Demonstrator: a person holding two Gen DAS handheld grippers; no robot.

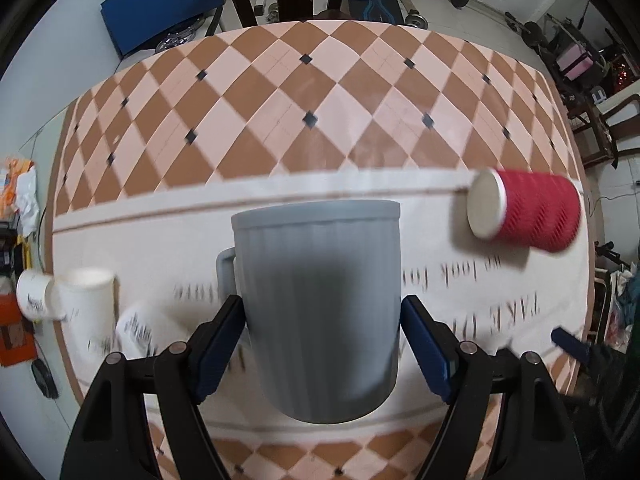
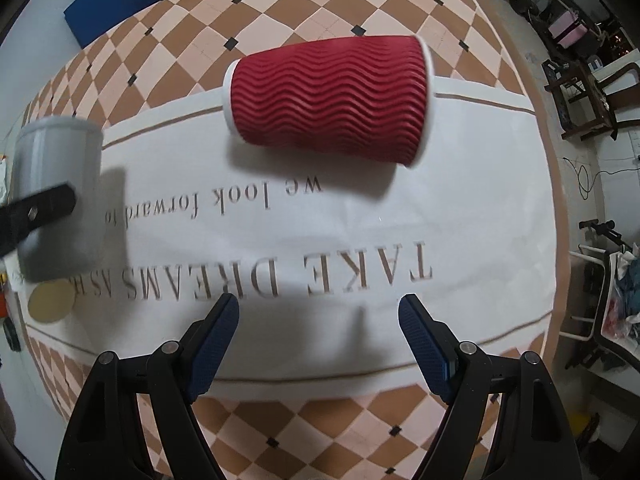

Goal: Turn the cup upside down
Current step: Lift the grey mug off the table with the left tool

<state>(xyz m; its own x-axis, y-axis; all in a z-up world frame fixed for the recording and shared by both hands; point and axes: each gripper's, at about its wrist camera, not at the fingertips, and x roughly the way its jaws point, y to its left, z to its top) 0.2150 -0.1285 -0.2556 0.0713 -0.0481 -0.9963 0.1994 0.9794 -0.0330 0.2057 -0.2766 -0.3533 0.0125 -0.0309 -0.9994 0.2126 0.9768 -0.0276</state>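
A grey ribbed mug [image 1: 320, 312] with its handle on the left stands between the fingers of my left gripper [image 1: 322, 344]. The blue pads sit at both sides of the mug with a small gap on each side, so the jaws are open. The mug also shows at the left of the right wrist view [image 2: 56, 196], with a left finger [image 2: 44, 206] across it. A red ribbed paper cup [image 2: 328, 100] lies on its side on the white cloth; it also shows in the left wrist view [image 1: 528, 212]. My right gripper [image 2: 320, 336] is open and empty, near of the red cup.
A white printed cloth [image 2: 320, 216] covers a checkered table [image 1: 320, 92]. Two white cups [image 1: 84, 296] sit at the left, one lying down. A round tan coaster [image 2: 52, 300] lies near the mug. Chairs and gym gear stand around the table.
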